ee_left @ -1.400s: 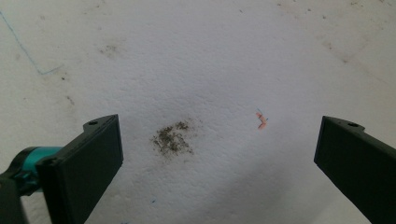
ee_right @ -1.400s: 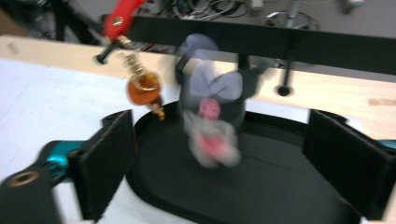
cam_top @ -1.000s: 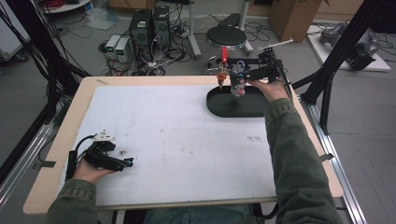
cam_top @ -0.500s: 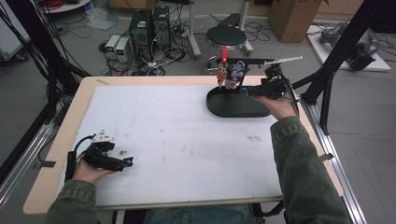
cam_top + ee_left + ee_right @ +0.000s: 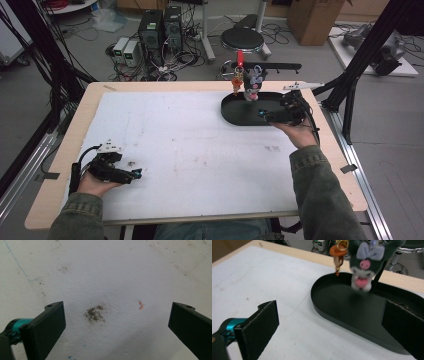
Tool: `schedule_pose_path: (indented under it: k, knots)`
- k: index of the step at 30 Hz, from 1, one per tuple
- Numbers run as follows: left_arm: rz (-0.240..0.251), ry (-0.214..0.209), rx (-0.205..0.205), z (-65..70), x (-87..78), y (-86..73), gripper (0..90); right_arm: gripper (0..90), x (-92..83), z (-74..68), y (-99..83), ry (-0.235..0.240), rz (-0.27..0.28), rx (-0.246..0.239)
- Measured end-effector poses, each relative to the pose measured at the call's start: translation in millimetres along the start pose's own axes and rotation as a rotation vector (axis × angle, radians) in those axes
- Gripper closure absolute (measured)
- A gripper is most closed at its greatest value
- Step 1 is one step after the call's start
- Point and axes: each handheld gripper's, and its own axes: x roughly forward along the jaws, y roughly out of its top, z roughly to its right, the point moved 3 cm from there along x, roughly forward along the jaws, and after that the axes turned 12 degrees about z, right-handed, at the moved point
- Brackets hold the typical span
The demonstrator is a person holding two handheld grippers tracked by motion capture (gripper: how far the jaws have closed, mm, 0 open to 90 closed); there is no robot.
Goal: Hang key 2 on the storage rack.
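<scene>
1. A white table (image 5: pixel 190 150) holds a black oval tray (image 5: pixel 352 305) at its far right.
2. A grey plush toy (image 5: pixel 365 262) hangs above the tray's far side.
3. The right gripper (image 5: pixel 265 116), jaws spread and empty, sits beside the tray's near edge, apart from the toy.
4. The left gripper (image 5: pixel 136 175), jaws spread, rests well away.

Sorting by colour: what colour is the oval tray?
Black tray, clearest in the right gripper view.

**Materials and surface finishes at the work table**

Table (image 5: pixel 85 107): pale wood edge, smooth. White sheet (image 5: pixel 175 135): matt, grainy, foam-like, with scuffs and stains. Oval tray (image 5: pixel 352 307): black, smooth, faint sheen, probably plastic. Hanging toy (image 5: pixel 364 257): soft grey plush cloth, pink trim. Right gripper (image 5: pixel 332 325) and left gripper (image 5: pixel 116 325): matt black plastic-looking jaws. Sleeve (image 5: pixel 320 195): coarse green cloth.
</scene>
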Motion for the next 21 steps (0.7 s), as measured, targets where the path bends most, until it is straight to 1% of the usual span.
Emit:
schedule_pose_path:
  k: [2, 3, 6, 9, 11, 12, 13, 14, 15, 16, 17, 19, 21]
  knots:
    - [0.001, 0.001, 0.002, -0.4, -0.5, 0.0, 1.7, 0.6, 0.0, -2.0, -7.1, -0.002, -0.015, -0.008]
    - [0.0, 0.0, 0.002, -0.5, -0.8, 0.0, 1.7, 0.6, -0.4, -2.5, -9.7, -0.003, -0.011, -0.017]
    - [0.004, 0.002, 0.0, -0.3, -0.9, -0.4, 1.7, 0.6, -4.4, -3.8, -14.6, -0.002, -0.005, -0.018]
    - [0.004, 0.001, -0.001, -0.4, -1.0, -0.5, 1.7, 0.6, -11.1, -4.5, -19.8, 0.007, 0.006, 0.006]
    - [0.002, 0.004, -0.001, -0.7, -1.0, -0.8, 1.7, 0.6, -14.4, -3.9, -23.6, 0.008, 0.011, 0.003]
    - [0.0, 0.004, 0.001, -0.9, -1.1, -0.9, 1.7, 0.6, -16.1, -4.3, -25.6, 0.007, 0.014, 0.011]
    - [-0.001, 0.005, 0.0, -0.8, -1.1, -1.1, 1.7, 0.6, -17.8, -4.4, -27.6, 0.005, 0.013, 0.015]
    - [-0.002, 0.006, 0.001, -0.8, -1.1, -1.2, 1.7, 0.6, -19.5, -4.0, -29.5, -0.008, 0.015, 0.015]
    - [-0.002, 0.006, 0.001, -0.8, -1.0, -1.3, 1.7, 0.6, -20.5, -3.5, -30.5, -0.012, 0.024, 0.016]
    - [-0.003, 0.007, 0.001, -0.7, -1.1, -1.3, 1.7, 0.6, -21.9, -2.5, -32.6, -0.016, 0.041, 0.034]
    - [-0.001, 0.007, 0.001, -0.7, -1.1, -1.3, 1.7, 0.6, -22.7, -2.0, -34.1, -0.019, 0.046, 0.044]
    - [0.0, 0.006, -0.003, -0.9, -1.2, -1.6, 1.7, 0.6, -23.6, -0.6, -38.4, -0.034, 0.053, 0.043]
    - [-0.006, 0.01, -0.007, -1.2, -1.4, -2.3, 1.7, 0.6, -23.7, 0.8, -43.4, -0.031, 0.058, 0.041]
